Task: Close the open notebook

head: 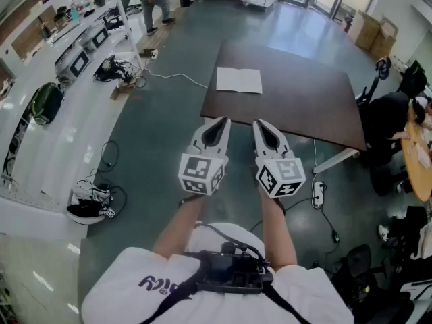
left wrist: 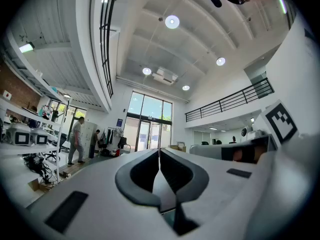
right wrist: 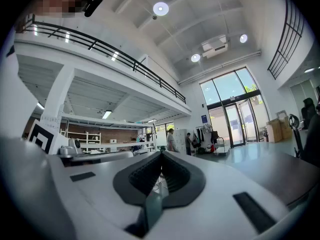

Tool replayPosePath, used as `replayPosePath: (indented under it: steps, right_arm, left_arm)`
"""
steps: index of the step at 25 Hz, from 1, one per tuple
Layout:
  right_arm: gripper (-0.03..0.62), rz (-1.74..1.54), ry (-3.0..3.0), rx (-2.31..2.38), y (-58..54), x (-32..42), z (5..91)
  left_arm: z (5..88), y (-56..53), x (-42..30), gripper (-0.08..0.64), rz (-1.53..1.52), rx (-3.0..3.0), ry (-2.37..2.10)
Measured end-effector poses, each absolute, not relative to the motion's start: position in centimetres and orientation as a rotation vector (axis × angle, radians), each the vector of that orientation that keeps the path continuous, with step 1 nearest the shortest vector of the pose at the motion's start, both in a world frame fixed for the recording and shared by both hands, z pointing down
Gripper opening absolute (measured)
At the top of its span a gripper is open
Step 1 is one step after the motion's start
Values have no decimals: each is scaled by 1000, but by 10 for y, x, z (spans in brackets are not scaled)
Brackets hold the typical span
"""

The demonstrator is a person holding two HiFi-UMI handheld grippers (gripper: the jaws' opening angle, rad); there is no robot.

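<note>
An open notebook [head: 238,80] with white pages lies flat near the far left corner of a dark brown table [head: 304,106]. My left gripper [head: 223,120] and right gripper [head: 259,122] are held side by side in front of my chest, over the floor, short of the table's near edge. Both point level toward the table. In the left gripper view the left gripper [left wrist: 159,152] has its jaws closed tip to tip with nothing between them. The right gripper [right wrist: 161,154] in its own view looks the same, shut and empty. Neither gripper view shows the notebook.
White shelves [head: 61,52] with equipment line the left side, and cables [head: 108,181] trail over the floor beside them. A person [head: 152,2] walks at the far left. Another person [head: 395,117] sits at a desk on the right among chairs. A power strip [head: 318,193] lies near the table leg.
</note>
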State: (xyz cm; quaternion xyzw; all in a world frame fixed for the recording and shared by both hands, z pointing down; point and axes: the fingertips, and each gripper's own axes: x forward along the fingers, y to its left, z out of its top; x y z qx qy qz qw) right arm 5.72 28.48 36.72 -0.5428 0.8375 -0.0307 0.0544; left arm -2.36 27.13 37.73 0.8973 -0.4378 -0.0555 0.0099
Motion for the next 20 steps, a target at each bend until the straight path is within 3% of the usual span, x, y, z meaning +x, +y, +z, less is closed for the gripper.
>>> replayPosePath:
  steps: [11,20]
  right_arm:
    - [5,-194,2558,-1617,299,121,402]
    - [5,-248,2618,-1534,315,127,423]
  left_arm:
    - [405,290,39,9,-76,2781,-1366]
    - [427,298,71,9,-27,2752,-1317]
